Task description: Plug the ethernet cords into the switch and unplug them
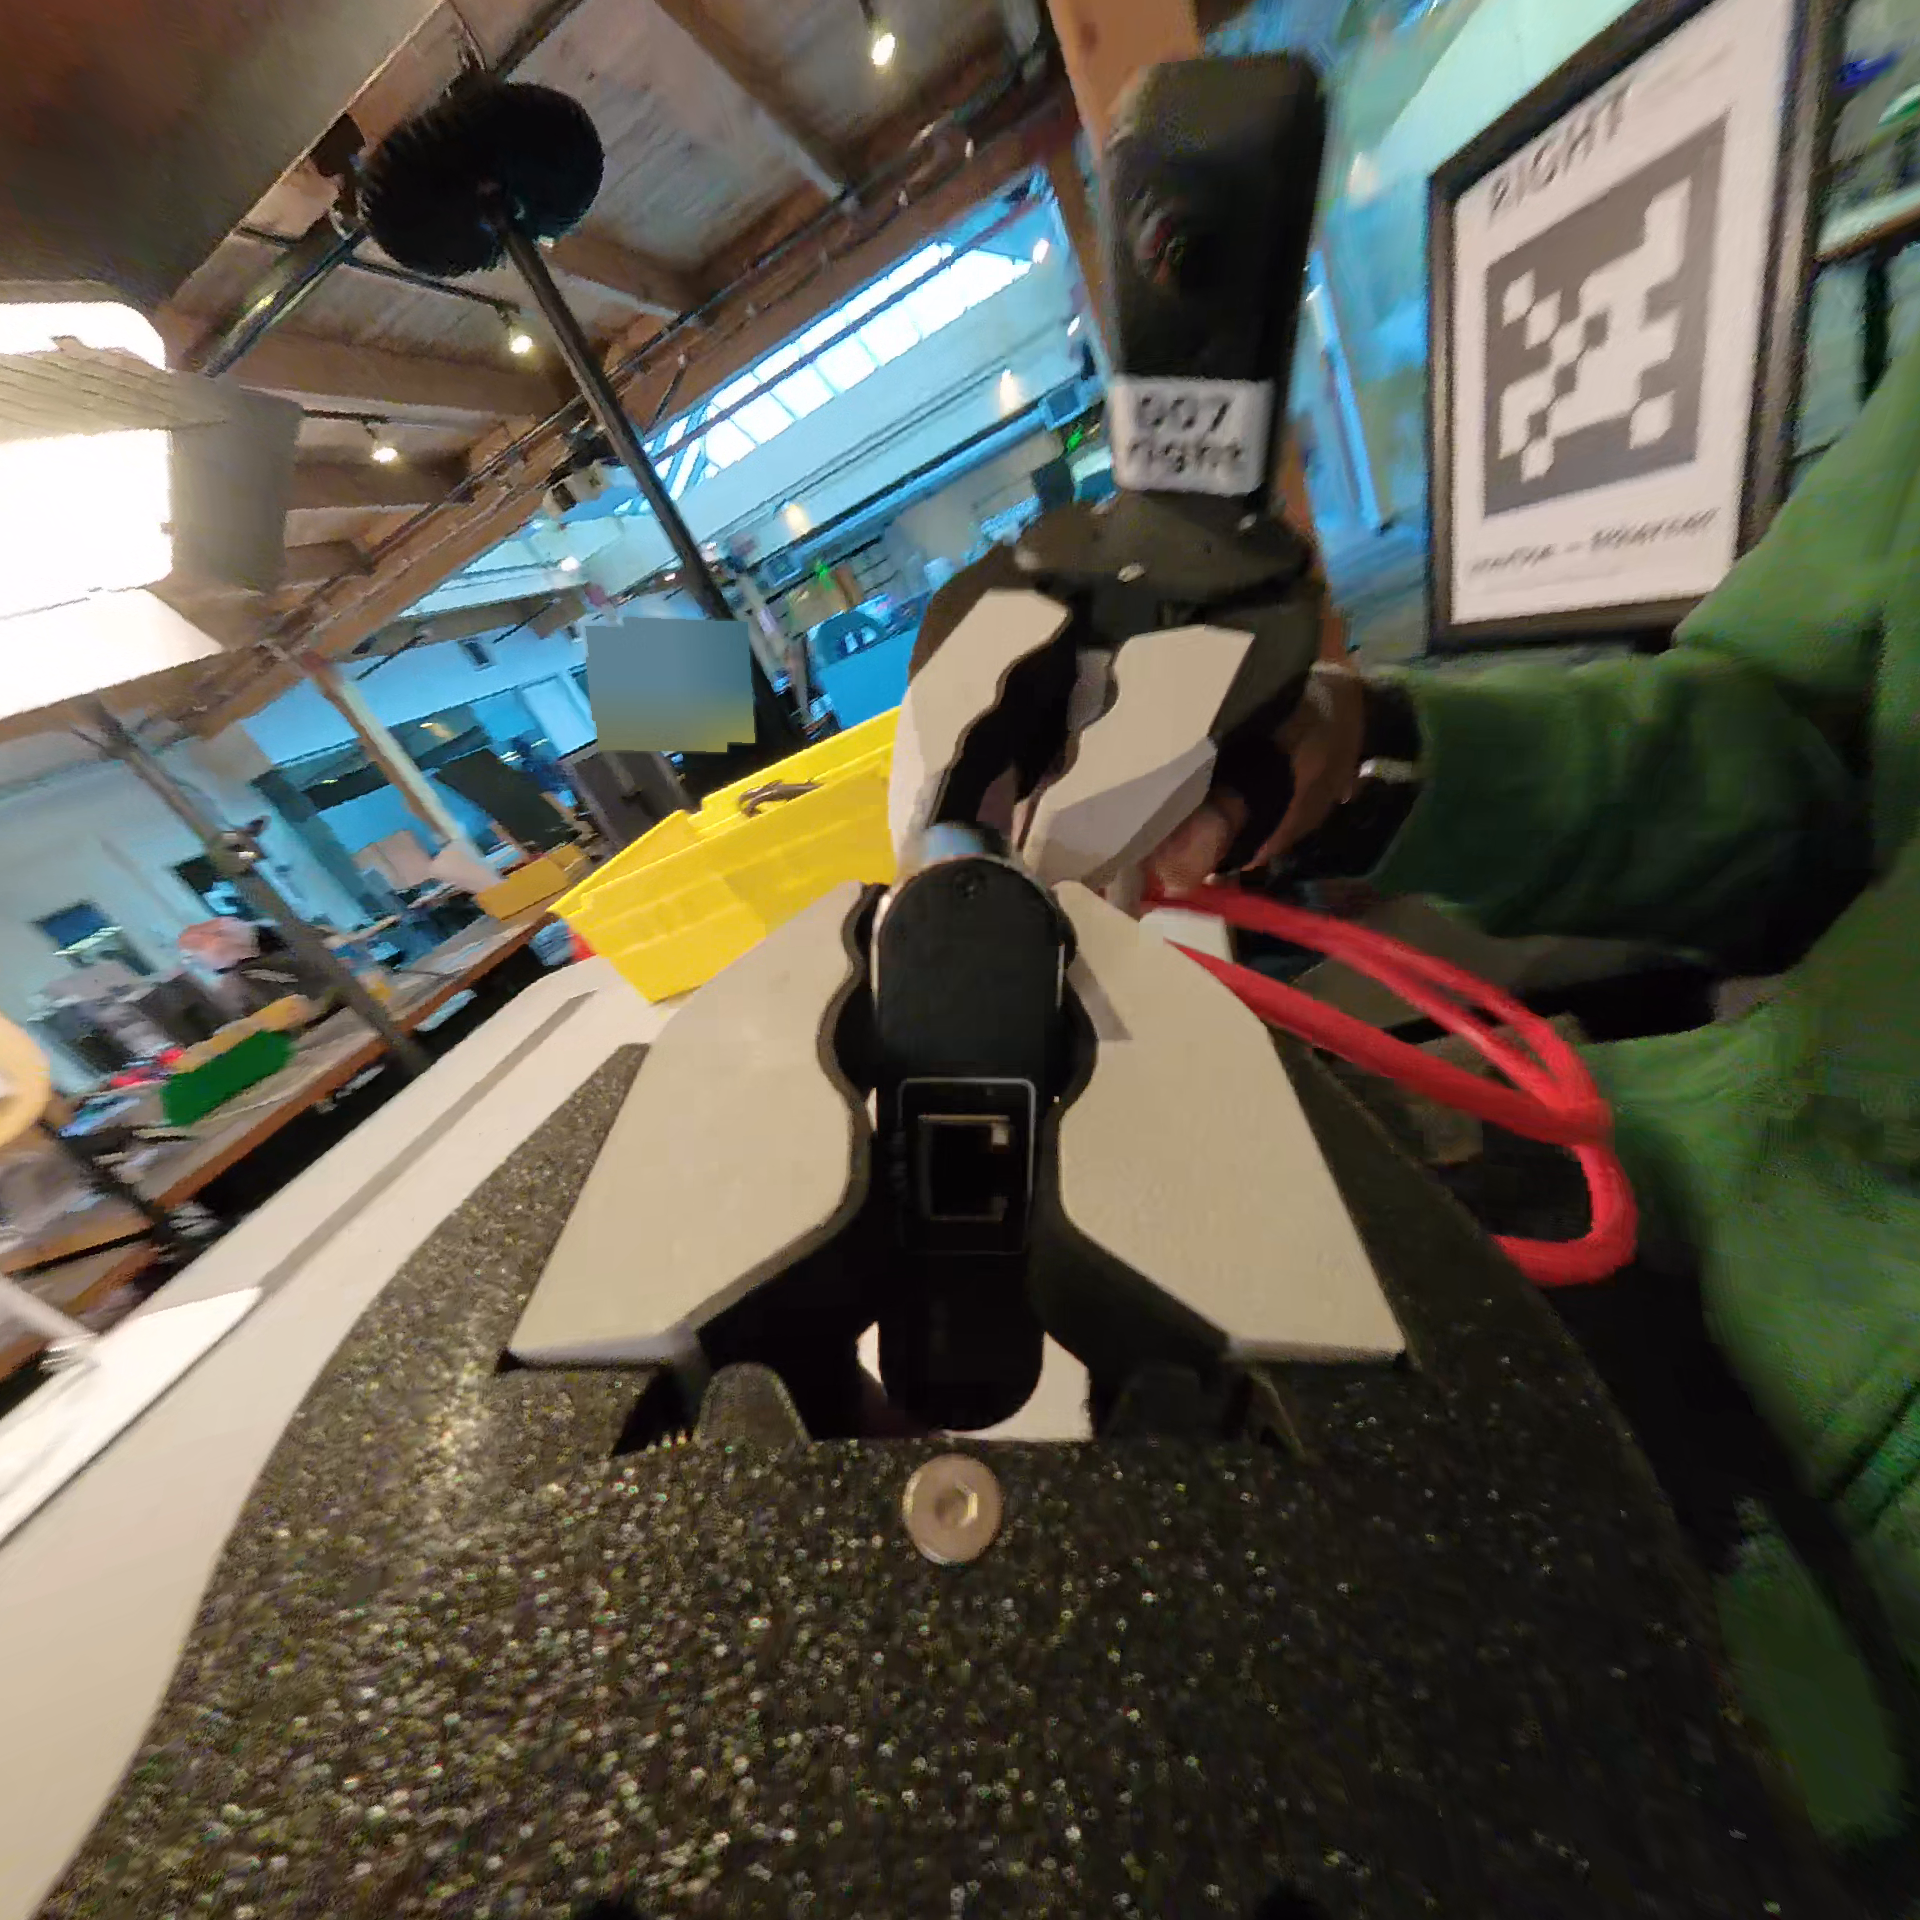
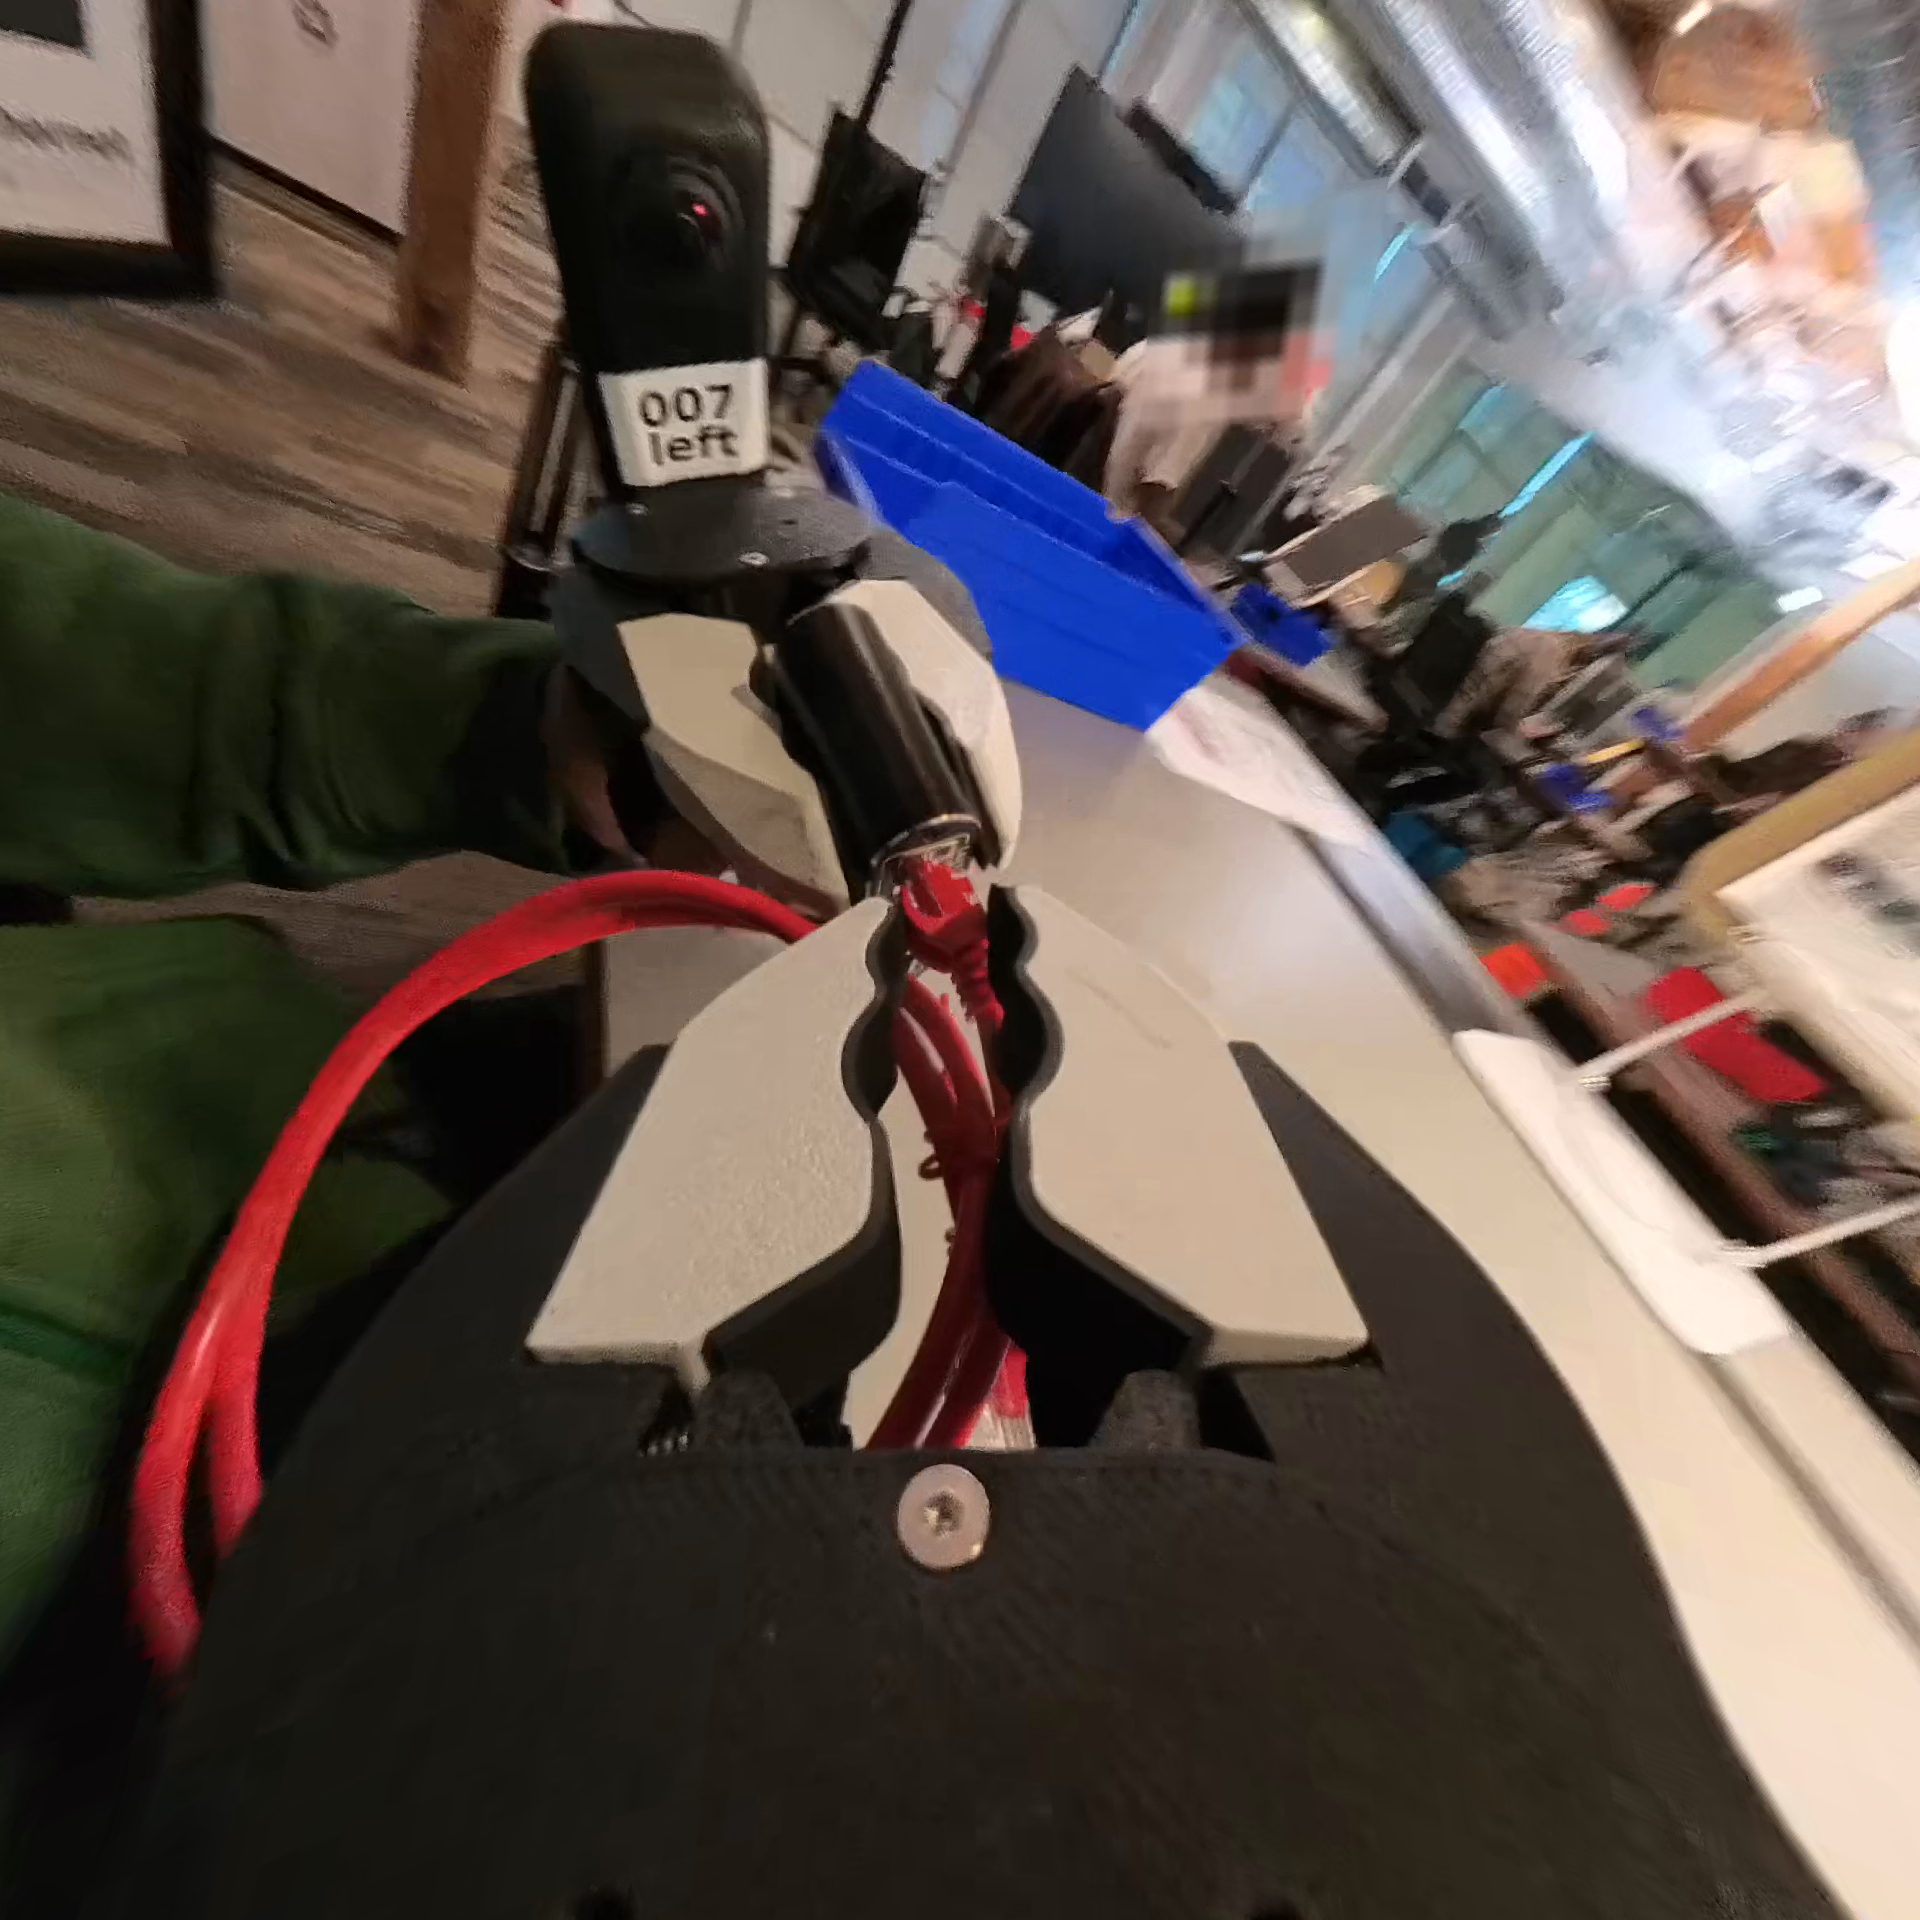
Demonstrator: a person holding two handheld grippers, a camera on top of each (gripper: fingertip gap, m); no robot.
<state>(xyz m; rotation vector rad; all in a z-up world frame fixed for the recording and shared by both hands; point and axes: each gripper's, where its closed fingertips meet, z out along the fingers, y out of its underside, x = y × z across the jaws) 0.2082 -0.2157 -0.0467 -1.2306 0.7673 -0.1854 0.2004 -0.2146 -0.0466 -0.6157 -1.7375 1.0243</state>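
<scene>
My left gripper (image 1: pixel 964 914) is shut on the switch (image 1: pixel 961 1039), a small black body held lengthwise between the grey fingers, with one empty port (image 1: pixel 961 1164) facing the camera. My right gripper (image 2: pixel 943 920) is shut on the plug (image 2: pixel 940 925) of the red ethernet cord (image 2: pixel 343 1039). The plug's tip meets the metal-rimmed far end (image 2: pixel 930 847) of the switch (image 2: pixel 873 717); I cannot tell how deep it sits. The cord (image 1: pixel 1455 997) loops out to the right. The two grippers face each other tip to tip: the right gripper (image 1: pixel 1003 831) shows beyond the switch, and the left gripper (image 2: pixel 920 852) beyond the plug.
Both grippers are above a white table (image 1: pixel 312 1247). Yellow bins (image 1: pixel 727 883) stand behind on one side, a blue bin (image 2: pixel 1039 582) on the other. A white power strip (image 2: pixel 1600 1195) lies at the table edge. Green sleeves (image 1: pixel 1662 779) are close by. A framed marker board (image 1: pixel 1600 343) stands behind. My two grippers' fingertips are within a few centimetres of each other.
</scene>
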